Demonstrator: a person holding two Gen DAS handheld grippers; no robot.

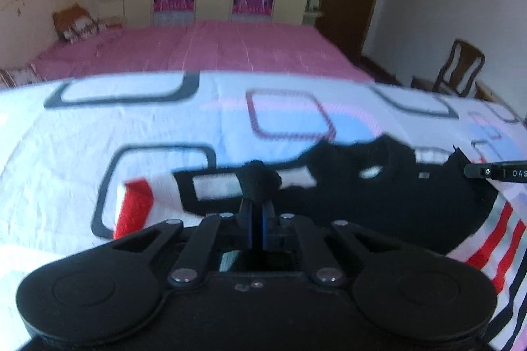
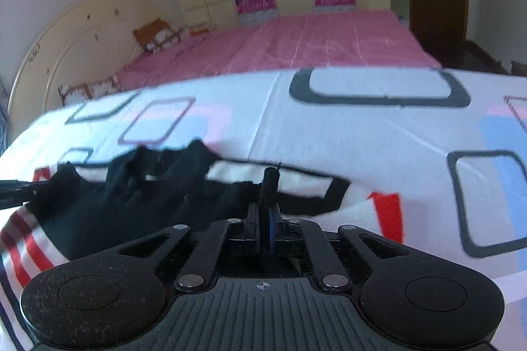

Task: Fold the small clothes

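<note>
Black garment [image 1: 378, 202] edge pinched by both grippers' closed fingers [image 1: 245, 212].

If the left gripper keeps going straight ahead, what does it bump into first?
Probably the patterned bedsheet. The left gripper is shut on the black garment, angled downward; past that pinched edge only sheet shows.

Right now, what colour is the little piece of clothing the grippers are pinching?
Black. The small garment shows best in the left wrist view.
</note>
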